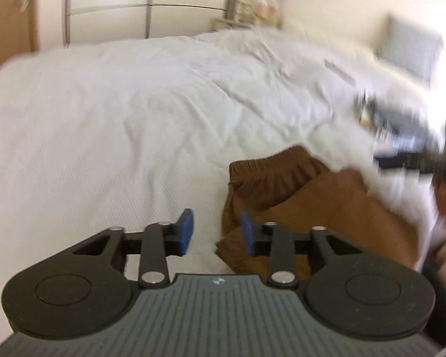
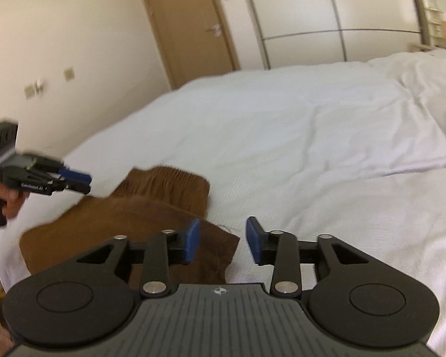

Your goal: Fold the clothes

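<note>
Both tongs are spread and hold nothing. On my left gripper (image 1: 216, 232) the blue pads (image 1: 186, 232) stand apart with bare sheet in the gap; the right-hand pad sits over the near corner of the brown garment (image 1: 297, 208), not pressing it. My right gripper (image 2: 223, 239) is likewise parted: its left pad (image 2: 193, 241) hangs over the brown cloth's near edge, its right pad over white sheet. No fabric is pinched in either one.

The garment lies flat on the white bed (image 1: 104, 134), near its front edge. It looks like trousers or shorts, already doubled over: the gathered elastic waistband (image 2: 166, 178) shows at the far end, with a smooth brown layer laid on top of it. My read is that this fold is set down and I've let go so it stays put.

Both tongs sit at the near corners of the bundle, one each side. That fits a two-handed fold: each takes one corner so the edge travels square.

In the right wrist view my left gripper shows side-on, a hand (image 2: 6, 199) on its handle, hovering beyond the cloth's left side. Frames are blurred, so edge detail is soft.

Beyond: rumpled duvet (image 2: 416, 95), a grey pillow (image 1: 410, 47) against the wall, a wardrobe (image 2: 327, 15) and a wooden door (image 2: 187, 23).

Next probably another fold or a tidy-up; the risk is catching the sheet along with the cloth.
</note>
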{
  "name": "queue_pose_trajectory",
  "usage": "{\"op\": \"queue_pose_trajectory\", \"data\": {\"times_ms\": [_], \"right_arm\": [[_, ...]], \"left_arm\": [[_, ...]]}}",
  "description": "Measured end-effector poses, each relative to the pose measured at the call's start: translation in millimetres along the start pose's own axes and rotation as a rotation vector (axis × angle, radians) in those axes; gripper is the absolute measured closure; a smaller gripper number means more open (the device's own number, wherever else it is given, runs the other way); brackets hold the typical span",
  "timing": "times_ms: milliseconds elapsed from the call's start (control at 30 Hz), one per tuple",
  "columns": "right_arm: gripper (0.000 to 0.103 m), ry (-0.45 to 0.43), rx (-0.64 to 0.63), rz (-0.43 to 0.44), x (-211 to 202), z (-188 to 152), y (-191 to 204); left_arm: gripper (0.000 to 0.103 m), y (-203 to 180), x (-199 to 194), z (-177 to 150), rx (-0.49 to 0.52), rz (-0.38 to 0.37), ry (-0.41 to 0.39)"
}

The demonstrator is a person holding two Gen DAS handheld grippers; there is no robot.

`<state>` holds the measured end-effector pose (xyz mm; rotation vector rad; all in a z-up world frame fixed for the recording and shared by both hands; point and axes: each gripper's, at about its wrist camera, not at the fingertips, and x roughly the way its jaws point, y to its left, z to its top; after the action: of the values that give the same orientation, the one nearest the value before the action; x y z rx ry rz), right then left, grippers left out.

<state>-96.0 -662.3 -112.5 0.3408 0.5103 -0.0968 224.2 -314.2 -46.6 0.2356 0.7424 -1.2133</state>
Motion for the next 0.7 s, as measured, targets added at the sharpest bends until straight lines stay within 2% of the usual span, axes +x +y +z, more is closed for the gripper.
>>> {"op": "queue_pose_trajectory", "data": {"times_ms": [67, 167, 267, 367, 467, 533, 633, 700], "right_arm": [[0.052, 0.004, 0.020, 0.001, -5, -6, -3], [0.052, 0.036, 0.058, 0.015, -2, -17, -14], [0.052, 0.057, 0.087, 0.038, 2, -25, -13], [0.052, 0.070, 0.100, 0.055, 12, -27, -11], [0.052, 0.082, 0.119, 0.064, 24, -28, -12], [0.052, 0.086, 0.131, 0.075, 31, -28, -14], [0.054, 0.081, 0.149, 0.084, 37, -28, -16], [0.066, 0.077, 0.158, 0.087, 41, -28, -17]], "left_arm": [[0.061, 7, -2, -7, -0.089, -0.051, 0.005], [0.061, 8, 4, -16, -0.149, -0.089, 0.035], [0.061, -1, 18, -20, -0.118, -0.080, 0.070], [0.061, -11, 25, -23, -0.074, -0.065, 0.069], [0.064, -28, 21, -28, 0.032, -0.016, 0.043], [0.068, -43, 19, -32, 0.145, 0.022, 0.032], [0.083, -69, 16, -41, 0.328, 0.073, 0.012], [0.094, -90, 13, -51, 0.483, 0.093, -0.010]]}}
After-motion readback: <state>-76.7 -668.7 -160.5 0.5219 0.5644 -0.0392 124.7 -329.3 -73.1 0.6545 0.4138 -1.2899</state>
